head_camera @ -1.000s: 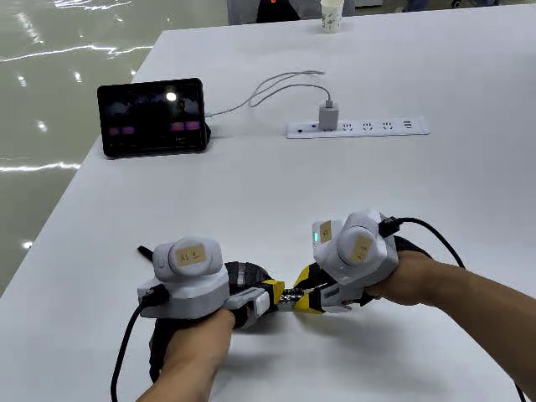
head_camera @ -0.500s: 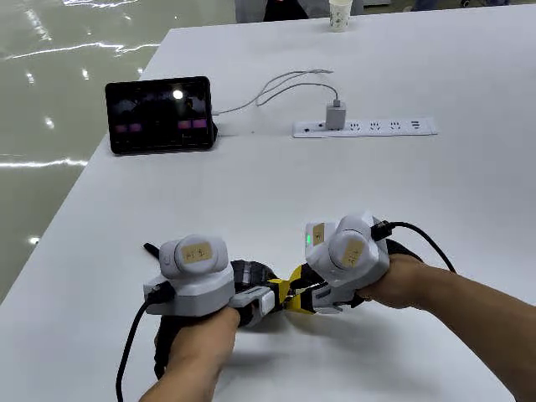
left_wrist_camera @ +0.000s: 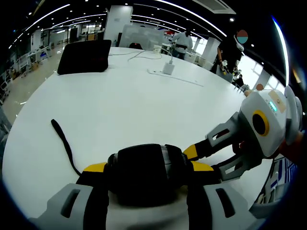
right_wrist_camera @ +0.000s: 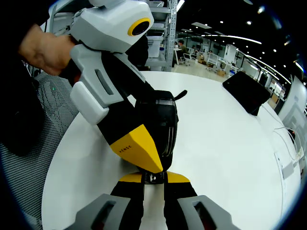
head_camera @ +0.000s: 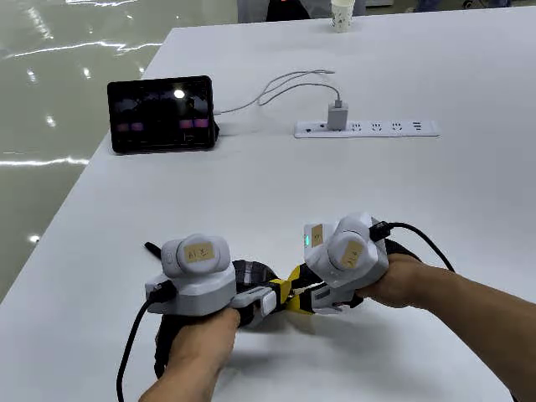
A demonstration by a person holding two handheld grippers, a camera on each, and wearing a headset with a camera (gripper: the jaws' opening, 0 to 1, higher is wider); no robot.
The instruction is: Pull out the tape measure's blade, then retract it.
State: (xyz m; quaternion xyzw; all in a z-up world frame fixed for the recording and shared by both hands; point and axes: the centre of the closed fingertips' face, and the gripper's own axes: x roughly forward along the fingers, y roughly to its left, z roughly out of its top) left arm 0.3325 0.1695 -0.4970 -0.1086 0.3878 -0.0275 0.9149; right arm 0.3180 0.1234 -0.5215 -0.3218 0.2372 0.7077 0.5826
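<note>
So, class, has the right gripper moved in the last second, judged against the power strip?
Yes. Against the power strip, the right gripper has shifted slightly left, closing on the tape measure held in the left gripper's tongs.

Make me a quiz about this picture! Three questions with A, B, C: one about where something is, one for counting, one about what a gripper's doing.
1. Where is the paper cup? A) at the table's far edge B) on the floor C) on a chair
2. How many chargers are plugged into the power strip? A) none B) one C) three
3. What is the left gripper doing? A) hanging open B) pressing a button C) fingers shut on the tape measure
Answers: 1 A, it stands far across the table. 2 B, one white charger sits there. 3 C, the black body is clamped between yellow-tipped fingers.
</note>
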